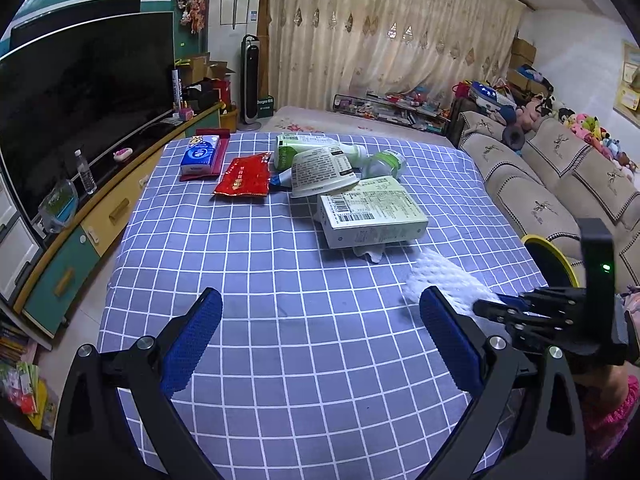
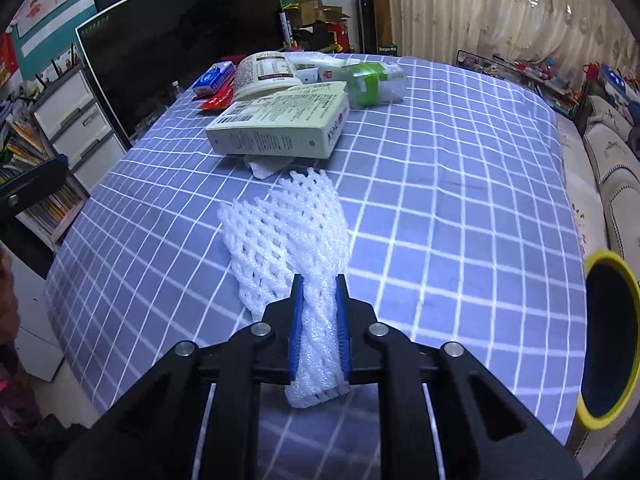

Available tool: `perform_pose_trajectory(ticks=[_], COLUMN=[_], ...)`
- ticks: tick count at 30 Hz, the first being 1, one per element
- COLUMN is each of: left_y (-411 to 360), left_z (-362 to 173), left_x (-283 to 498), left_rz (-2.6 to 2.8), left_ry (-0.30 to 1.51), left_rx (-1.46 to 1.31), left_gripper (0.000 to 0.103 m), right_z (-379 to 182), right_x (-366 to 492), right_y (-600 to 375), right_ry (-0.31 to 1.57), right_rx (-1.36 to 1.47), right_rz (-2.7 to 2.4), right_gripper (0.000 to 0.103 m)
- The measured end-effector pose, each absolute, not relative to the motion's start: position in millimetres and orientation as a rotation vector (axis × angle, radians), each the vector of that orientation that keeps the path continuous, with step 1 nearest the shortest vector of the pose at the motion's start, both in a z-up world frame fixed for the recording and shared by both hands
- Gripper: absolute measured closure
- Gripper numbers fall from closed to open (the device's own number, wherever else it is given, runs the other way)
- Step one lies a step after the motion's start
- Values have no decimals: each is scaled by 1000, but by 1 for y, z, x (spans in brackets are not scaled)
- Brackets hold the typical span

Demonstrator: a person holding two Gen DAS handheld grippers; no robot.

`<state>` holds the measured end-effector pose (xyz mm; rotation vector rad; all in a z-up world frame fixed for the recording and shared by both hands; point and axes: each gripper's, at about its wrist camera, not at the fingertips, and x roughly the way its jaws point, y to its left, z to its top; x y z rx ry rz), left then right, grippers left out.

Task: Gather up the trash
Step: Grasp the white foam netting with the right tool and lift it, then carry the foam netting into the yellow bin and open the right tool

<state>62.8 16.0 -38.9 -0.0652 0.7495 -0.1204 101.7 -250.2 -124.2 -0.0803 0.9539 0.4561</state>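
White foam netting [image 2: 288, 240] is pinched between the blue pads [image 2: 297, 320] of our right hand-held gripper [image 2: 319, 284], which is pressed together on its near end. The sleeve's long axis runs straight ahead from the jaws, fanning out toward the pale green box [image 2: 280, 128] and trailing over the checked cloth of the counter [image 2: 460, 200]. What the coming move turns on, we judge, is the yellow-rimmed bin [image 2: 608, 340]: it sits off the counter's edge to the right of that gripper, near it. Our left hand-held gripper [image 1: 320, 312] hangs spread and empty, farther from the bin, with the remaining litter well ahead.
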Motion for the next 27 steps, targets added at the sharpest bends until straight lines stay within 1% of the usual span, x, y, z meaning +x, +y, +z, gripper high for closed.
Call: perform_pose_trajectory(ticks=[8, 16, 21, 27], left_y=[3, -14, -25, -41], left_z=[-42, -43, -47, -52], left_x=[64, 70, 79, 91], left_rz=[-148, -167, -175, -190], left_ry=[760, 766, 780, 800], left_rx=[-51, -34, -25, -4], left_gripper=[6, 6, 6, 6], right_z=[-105, -94, -99, -129], right_x=[78, 81, 91, 112], right_y=[-293, -388, -455, -524], right_ry=[906, 861, 859, 920], right_rx=[-33, 67, 105, 153], right_rz=[379, 142, -46, -210], right_gripper=[89, 88, 88, 87])
